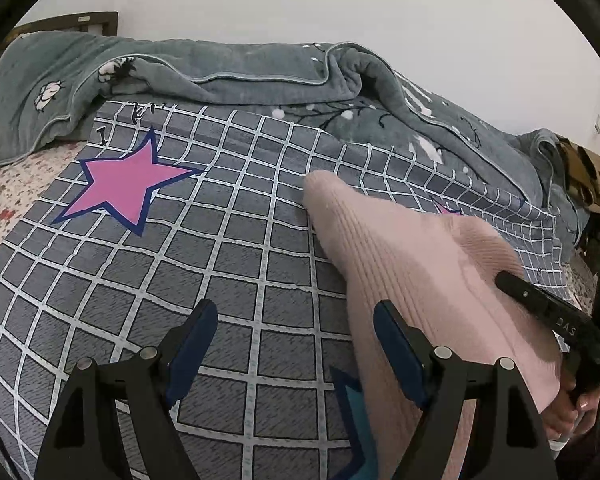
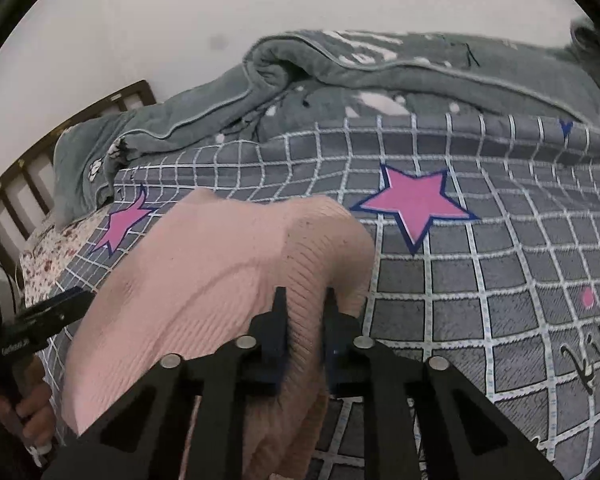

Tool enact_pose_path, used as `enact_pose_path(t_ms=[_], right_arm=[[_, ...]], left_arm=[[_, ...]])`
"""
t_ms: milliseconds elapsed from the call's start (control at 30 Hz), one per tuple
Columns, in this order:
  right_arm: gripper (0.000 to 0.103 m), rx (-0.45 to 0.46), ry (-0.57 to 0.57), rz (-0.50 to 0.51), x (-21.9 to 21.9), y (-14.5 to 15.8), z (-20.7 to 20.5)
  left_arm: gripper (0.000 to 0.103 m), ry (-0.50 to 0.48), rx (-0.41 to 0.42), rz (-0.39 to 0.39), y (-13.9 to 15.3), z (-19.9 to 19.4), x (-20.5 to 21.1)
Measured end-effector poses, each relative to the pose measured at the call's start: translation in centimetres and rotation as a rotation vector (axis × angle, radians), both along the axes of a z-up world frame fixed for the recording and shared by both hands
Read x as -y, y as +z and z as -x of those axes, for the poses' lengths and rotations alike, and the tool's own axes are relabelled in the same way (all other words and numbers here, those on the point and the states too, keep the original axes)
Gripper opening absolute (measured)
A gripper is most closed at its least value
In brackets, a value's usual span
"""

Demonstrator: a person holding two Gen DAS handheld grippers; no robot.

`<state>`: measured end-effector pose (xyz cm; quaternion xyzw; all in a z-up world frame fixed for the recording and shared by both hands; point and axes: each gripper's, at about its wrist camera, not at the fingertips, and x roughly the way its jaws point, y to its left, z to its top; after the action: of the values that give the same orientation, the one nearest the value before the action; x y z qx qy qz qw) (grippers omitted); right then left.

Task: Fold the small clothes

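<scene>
Your right gripper [image 2: 305,300] pinches the pink sweater [image 2: 204,280] on the checked sheet [image 2: 480,320]; your left gripper [image 1: 294,320], beside the sweater, gapes wide, empty.

Pink knit top [image 2: 204,280] on my bed

I see it ribbed, pale pink and bunched, lifted off the checked sheet [image 2: 480,280]; one fold is pinched near its right edge, the rest drapes left and far.
</scene>
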<state>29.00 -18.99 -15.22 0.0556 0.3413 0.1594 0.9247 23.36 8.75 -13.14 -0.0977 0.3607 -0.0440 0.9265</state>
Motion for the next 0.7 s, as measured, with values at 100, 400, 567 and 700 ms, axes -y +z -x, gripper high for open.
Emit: enact_pose_path(t_ms=[100, 400, 567, 700], right_arm=[[0.01, 0.023, 0.0, -0.036, 0.8, 0.8, 0.6], [0.011, -0.049, -0.022, -0.032, 1.4, -0.6, 0.3], [0.025, -0.047, -0.012, -0.059, 2.3, 0.6, 1.7], [0.031, -0.057, 0.008, -0.082, 2.2, 0.4, 3.2]], left_arm=[[0.079, 0.0, 0.004, -0.004, 0.0, 0.1, 0.0], [0.079, 0.005, 0.009, -0.006, 0.1, 0.4, -0.4], [0.079, 0.018, 0.017, 0.001, 0.2, 0.7, -1.1], [0.079, 0.026, 0.012, 0.02, 0.1, 0.7, -1.4]])
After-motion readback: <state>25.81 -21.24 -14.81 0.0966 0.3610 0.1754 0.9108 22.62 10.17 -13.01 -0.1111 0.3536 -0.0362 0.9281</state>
